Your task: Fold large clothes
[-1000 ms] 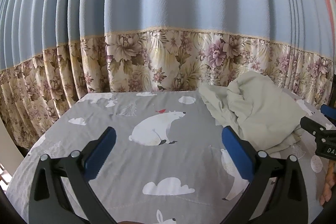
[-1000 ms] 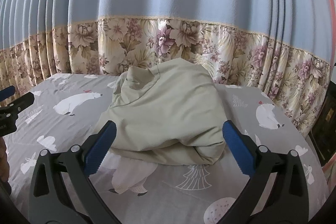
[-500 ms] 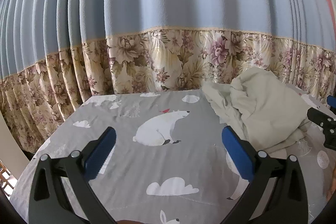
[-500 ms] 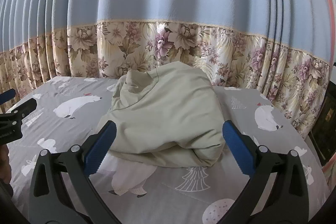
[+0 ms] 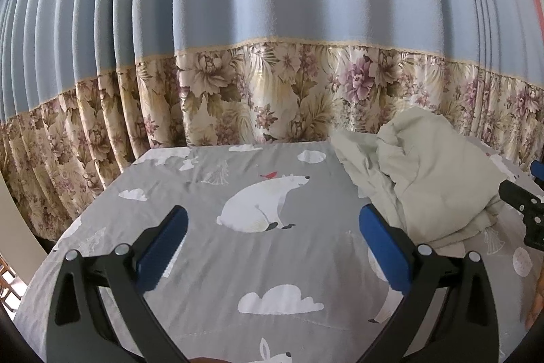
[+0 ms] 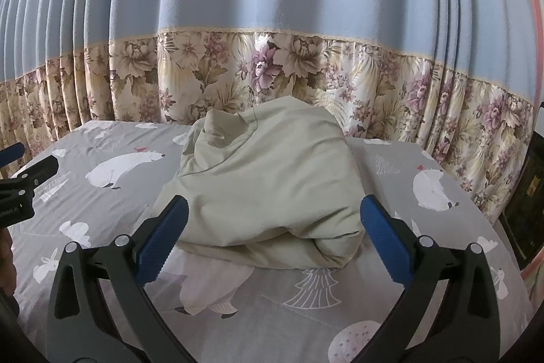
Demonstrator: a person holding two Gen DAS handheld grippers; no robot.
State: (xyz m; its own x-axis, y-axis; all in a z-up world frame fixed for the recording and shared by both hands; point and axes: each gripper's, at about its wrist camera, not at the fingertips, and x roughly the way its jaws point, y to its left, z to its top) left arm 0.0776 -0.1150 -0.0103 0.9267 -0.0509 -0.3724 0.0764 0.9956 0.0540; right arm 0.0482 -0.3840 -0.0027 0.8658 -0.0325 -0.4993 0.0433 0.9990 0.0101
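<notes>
Left wrist view: the left gripper (image 5: 272,240) hangs above the grey bedsheet (image 5: 210,264), its two blue-padded fingers (image 5: 163,245) spread wide with nothing between them. Under the gap lies the printed polar bear (image 5: 261,203), which serves well as a landmark. Right of the bear, and reaching a little beyond it toward the curtain, sits the pale green garment (image 5: 428,179), bunched in a loose crumpled heap on the sheet. Its near edge lies just beside the gripper's right-hand finger, though whether they touch is not clear. Behind the bear the bed ends at a curtain (image 5: 272,22), blue above and floral below. Far to the right of the bear, past the garment, the black tip of the right gripper (image 5: 525,210) shows at the frame edge.

Right wrist view: the right gripper (image 6: 273,233) is likewise spread wide and holds nothing. The garment (image 6: 268,189) fills the space straight ahead of it, a rounded mound with folds gathered at the top. The garment's near lower edge lies between the two blue fingers (image 6: 384,238), apart from them. The same polar bear (image 6: 122,169) is left of the mound, on the bedsheet (image 6: 299,322). Further left of the bear, part of the left gripper (image 6: 23,186) enters at the frame edge. The curtain (image 6: 272,5) hangs behind the mound.
</notes>
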